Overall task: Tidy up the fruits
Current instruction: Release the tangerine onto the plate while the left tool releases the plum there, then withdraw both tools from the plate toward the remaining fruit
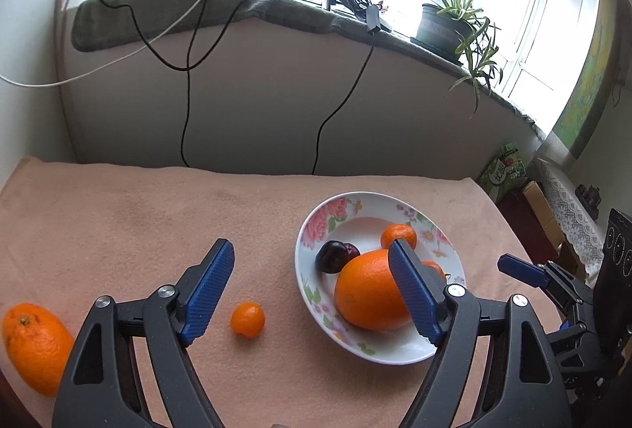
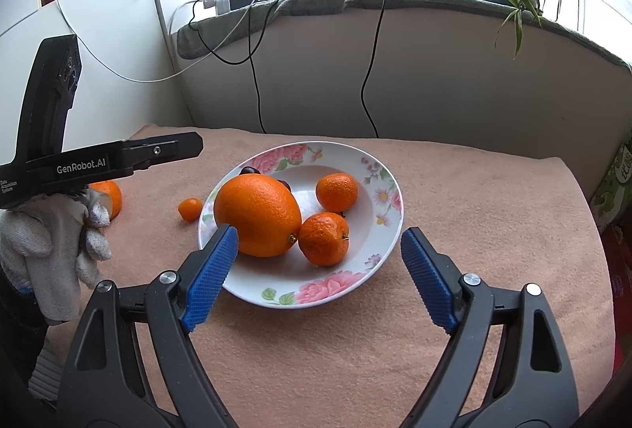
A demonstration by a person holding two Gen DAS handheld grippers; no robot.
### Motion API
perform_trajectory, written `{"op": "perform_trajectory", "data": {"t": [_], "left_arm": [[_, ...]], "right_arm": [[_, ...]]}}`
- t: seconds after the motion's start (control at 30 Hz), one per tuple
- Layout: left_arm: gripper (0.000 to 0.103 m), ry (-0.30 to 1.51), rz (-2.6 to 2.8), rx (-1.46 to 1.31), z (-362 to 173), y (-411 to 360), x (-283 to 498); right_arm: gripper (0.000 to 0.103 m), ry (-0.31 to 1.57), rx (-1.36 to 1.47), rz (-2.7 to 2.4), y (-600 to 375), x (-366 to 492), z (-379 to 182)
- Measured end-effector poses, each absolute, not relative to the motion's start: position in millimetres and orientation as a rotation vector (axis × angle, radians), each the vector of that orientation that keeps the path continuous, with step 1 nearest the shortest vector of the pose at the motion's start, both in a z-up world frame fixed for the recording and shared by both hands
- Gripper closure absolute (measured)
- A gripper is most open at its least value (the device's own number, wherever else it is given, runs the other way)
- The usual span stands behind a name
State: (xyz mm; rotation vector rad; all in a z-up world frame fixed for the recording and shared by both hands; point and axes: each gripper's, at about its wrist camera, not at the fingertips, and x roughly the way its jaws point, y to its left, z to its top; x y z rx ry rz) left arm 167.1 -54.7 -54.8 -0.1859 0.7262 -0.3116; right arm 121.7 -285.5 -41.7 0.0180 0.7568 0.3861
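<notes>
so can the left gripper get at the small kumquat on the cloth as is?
Probably yes. The left gripper is open and empty, and the kumquat lies alone on the cloth, apart from the plate, nothing between.

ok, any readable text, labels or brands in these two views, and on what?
"GenRobot.AI": side of the left gripper, right wrist view.
"Data Acquisition System": small print on the same gripper.
Green carton by the wall: printed characters, too blurred to read.
Plant pot: faint lettering, unreadable.

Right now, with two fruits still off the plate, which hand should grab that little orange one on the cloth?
Left, probably. The left gripper is open with the small orange fruit just below its fingers. The right gripper hangs over the plate, with the fruit beyond it.
</notes>
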Motion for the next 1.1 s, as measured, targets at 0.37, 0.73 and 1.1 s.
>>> {"op": "perform_trajectory", "data": {"t": [0.37, 0.73, 1.1], "left_arm": [[0.022, 0.698, -0.219, -0.18, -46, -13, 122], [0.023, 0.68, -0.069, -0.201, -52, 46, 71], [0.025, 0.711, 0.045, -0.238, -71, 90, 29]], "right_arm": [[0.016, 0.728, 0.042, 0.455, -266, 110, -27], [0.016, 0.754, -0.01, 0.548, -230, 107, -24], [0.016, 0.772, -0.043, 0.666, -186, 106, -25]]}}
